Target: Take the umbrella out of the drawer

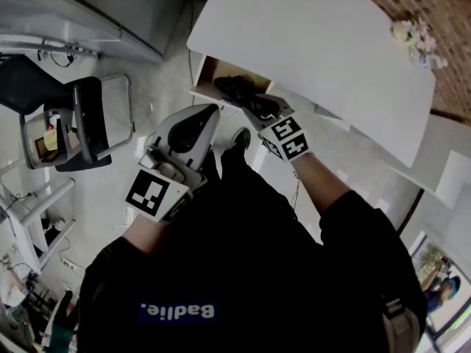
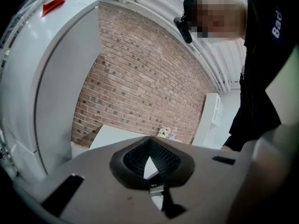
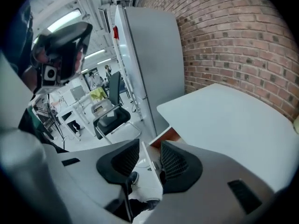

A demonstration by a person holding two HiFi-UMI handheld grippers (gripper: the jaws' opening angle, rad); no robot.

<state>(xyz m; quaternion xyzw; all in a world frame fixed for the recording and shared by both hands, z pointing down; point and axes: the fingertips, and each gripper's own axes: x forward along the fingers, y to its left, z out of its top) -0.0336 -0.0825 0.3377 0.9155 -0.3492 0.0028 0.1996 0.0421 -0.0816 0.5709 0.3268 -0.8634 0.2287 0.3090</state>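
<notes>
Head view showed the drawer (image 1: 208, 72) open at upper centre under the counter (image 1: 316, 43); the umbrella (image 1: 246, 93) lay inside, ungripped; right gripper (image 3: 149, 158) jaws stood apart near it; left gripper (image 2: 150, 146) jaws closed, empty; lifting remained.

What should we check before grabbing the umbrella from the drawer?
1. Drawer open: ok.
2. Umbrella lying inside, in sight from the head view: ok.
3. Right gripper jaws apart, ready to grab: ok.
4. Umbrella between the right jaws: not ok; only the drawer's white edge shows there.
5. Left gripper empty and held back from the drawer: ok.
6. Umbrella free to lift, not caught on anything: cannot tell.
</notes>
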